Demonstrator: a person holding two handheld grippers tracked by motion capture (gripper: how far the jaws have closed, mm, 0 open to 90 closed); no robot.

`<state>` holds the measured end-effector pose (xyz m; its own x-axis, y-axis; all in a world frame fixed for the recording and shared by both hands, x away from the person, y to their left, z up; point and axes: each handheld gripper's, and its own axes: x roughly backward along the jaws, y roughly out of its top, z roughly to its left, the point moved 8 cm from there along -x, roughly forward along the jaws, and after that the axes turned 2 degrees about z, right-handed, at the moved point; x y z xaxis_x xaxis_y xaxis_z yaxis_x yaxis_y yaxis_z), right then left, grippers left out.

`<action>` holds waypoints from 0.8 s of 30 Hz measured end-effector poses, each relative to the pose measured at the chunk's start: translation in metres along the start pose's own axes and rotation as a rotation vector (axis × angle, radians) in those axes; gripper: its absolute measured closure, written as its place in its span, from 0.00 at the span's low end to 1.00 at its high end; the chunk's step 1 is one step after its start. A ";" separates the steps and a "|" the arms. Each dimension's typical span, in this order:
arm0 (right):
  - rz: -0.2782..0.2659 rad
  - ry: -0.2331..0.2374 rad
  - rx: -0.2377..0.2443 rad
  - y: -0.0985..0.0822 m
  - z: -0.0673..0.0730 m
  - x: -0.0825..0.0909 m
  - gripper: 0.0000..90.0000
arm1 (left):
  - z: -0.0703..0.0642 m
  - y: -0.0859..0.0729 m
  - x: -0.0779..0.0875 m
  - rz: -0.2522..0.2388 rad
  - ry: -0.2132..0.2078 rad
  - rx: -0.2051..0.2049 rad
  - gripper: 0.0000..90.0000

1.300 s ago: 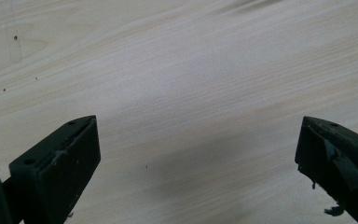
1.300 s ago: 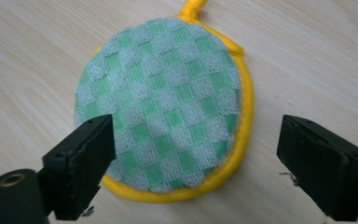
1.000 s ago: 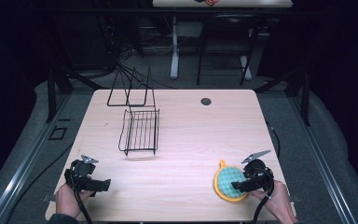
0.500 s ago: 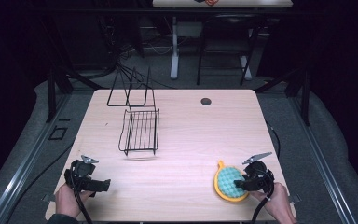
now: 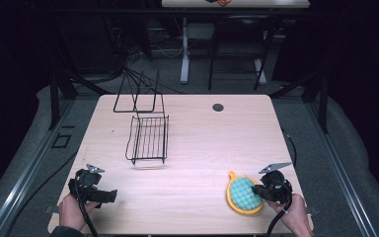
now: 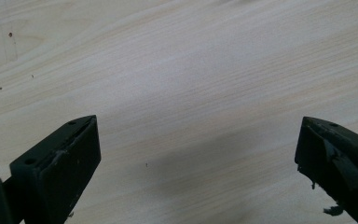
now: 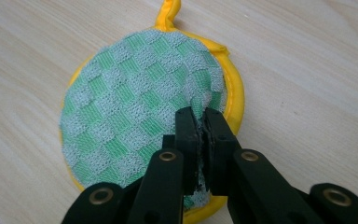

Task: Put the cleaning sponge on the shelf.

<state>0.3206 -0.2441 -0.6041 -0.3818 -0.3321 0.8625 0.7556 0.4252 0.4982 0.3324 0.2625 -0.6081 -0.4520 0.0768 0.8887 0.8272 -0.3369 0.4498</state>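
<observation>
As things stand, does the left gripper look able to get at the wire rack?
Probably yes: the left gripper is open, and bare table lies between it and the wire rack, which sits farther up the table.

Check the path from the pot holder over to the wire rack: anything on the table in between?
Nothing visible. The right gripper is pinching the pot holder near the table's front right; bare tabletop lies between it and the wire rack.

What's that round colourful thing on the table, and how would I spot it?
Look at the wooden table and go to its near right corner, beside the person's right hand. There lies a round pot holder: green checked cloth with a yellow rim and a small yellow loop. The right gripper is shut on its edge; the black wire rack stands far off.
</observation>
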 end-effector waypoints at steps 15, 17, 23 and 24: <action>-0.088 -0.015 0.036 0.012 0.007 0.020 0.97 | -0.004 0.001 -0.001 -0.007 -0.005 -0.019 0.00; -0.097 -0.016 0.035 0.015 0.009 0.022 0.97 | -0.004 0.002 -0.001 -0.010 -0.006 -0.020 0.00; -0.120 -0.010 0.046 0.021 0.012 0.027 0.97 | -0.005 0.003 -0.001 -0.018 -0.006 -0.021 0.00; -0.128 -0.010 0.051 0.024 0.013 0.029 0.97 | -0.005 0.003 -0.001 -0.019 -0.007 -0.027 0.00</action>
<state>0.3206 -0.2330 -0.5664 -0.4793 -0.3781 0.7920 0.6720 0.4224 0.6083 0.3340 0.2561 -0.6083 -0.4650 0.0897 0.8808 0.8092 -0.3605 0.4639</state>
